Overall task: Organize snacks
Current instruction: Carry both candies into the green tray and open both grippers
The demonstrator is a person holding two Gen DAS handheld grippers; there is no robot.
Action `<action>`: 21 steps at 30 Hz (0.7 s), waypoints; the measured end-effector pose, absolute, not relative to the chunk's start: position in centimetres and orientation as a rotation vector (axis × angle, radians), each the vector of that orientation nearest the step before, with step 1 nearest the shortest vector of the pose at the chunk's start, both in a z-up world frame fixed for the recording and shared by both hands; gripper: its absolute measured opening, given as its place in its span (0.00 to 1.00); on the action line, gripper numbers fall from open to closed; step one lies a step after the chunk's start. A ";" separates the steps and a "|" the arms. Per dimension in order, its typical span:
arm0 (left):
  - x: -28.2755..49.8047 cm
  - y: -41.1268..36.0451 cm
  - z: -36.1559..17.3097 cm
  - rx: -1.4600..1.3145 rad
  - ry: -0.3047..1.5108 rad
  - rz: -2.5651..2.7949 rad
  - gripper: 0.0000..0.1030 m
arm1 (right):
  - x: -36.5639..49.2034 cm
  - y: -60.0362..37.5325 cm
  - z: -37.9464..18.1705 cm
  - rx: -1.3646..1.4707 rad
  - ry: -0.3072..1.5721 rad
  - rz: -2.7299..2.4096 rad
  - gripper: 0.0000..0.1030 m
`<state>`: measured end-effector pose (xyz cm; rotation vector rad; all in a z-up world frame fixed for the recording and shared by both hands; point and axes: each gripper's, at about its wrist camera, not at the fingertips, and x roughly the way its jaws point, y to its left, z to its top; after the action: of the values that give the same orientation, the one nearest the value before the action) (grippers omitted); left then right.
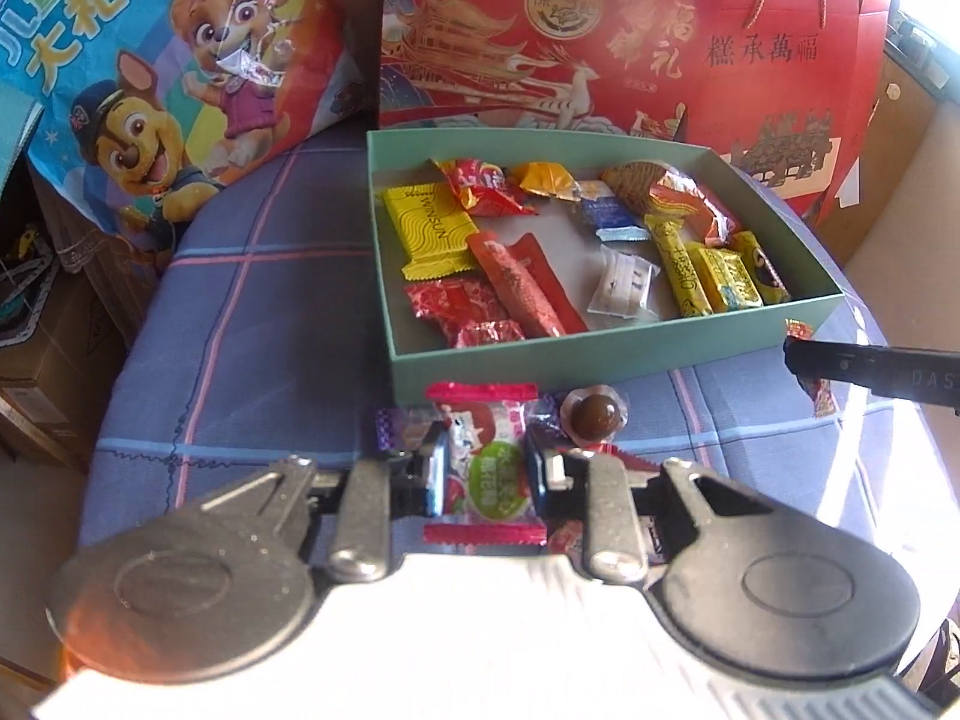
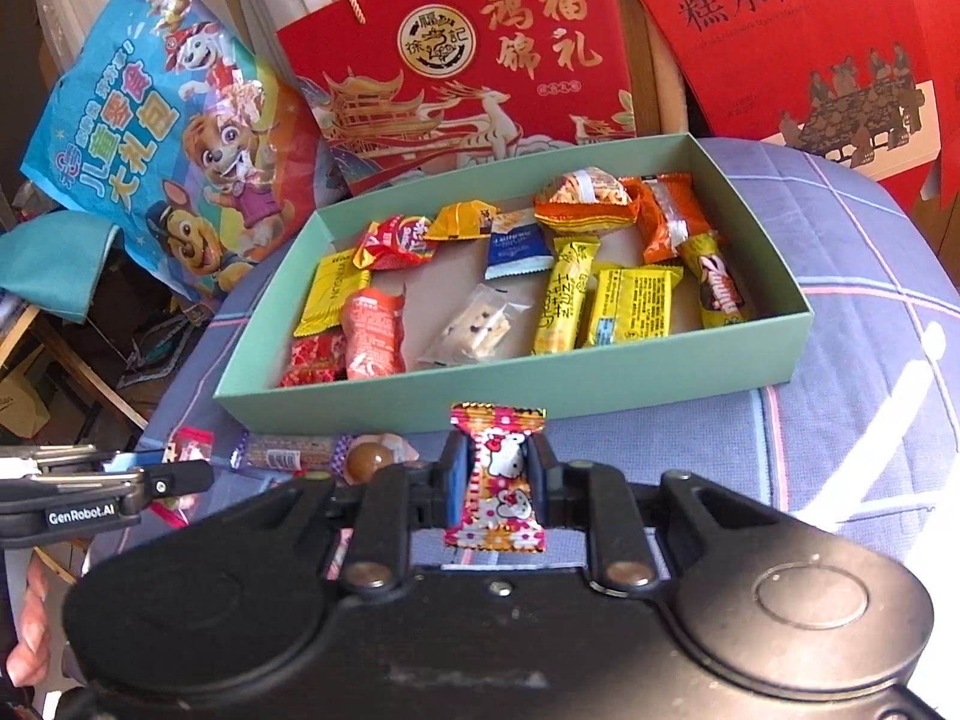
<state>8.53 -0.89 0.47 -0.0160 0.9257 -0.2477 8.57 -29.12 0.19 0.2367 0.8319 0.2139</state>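
Note:
A green box on the blue checked cloth holds several wrapped snacks. My left gripper is shut on a pink and white candy packet, just in front of the box's near wall. A brown ball candy and a purple wrapped bar lie on the cloth beside it. My right gripper is shut on a pink Hello Kitty candy, held in front of the box's near wall. The right gripper's finger shows in the left wrist view.
A blue cartoon snack bag leans behind the box at the left. Red gift bags stand behind the box. The table's left edge drops to cardboard boxes and clutter.

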 end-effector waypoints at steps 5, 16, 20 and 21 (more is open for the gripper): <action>11.7 -3.3 2.3 -0.005 0.878 -0.290 0.25 | 11.4 -29.2 2.1 0.261 0.795 0.224 0.20; 19.1 -7.0 1.5 -0.015 0.914 -0.340 0.25 | 17.3 -29.0 1.2 0.313 0.834 0.219 0.20; 21.2 -7.7 0.5 -0.011 0.936 -0.339 0.25 | 19.2 -29.1 0.6 0.319 0.845 0.208 0.20; 21.7 -7.9 0.3 -0.009 0.940 -0.339 0.25 | 19.8 -29.1 0.4 0.318 0.849 0.204 0.20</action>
<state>21.66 -7.87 0.32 -0.0089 0.9404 -0.3387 19.76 -29.13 0.41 0.3178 0.8493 0.2043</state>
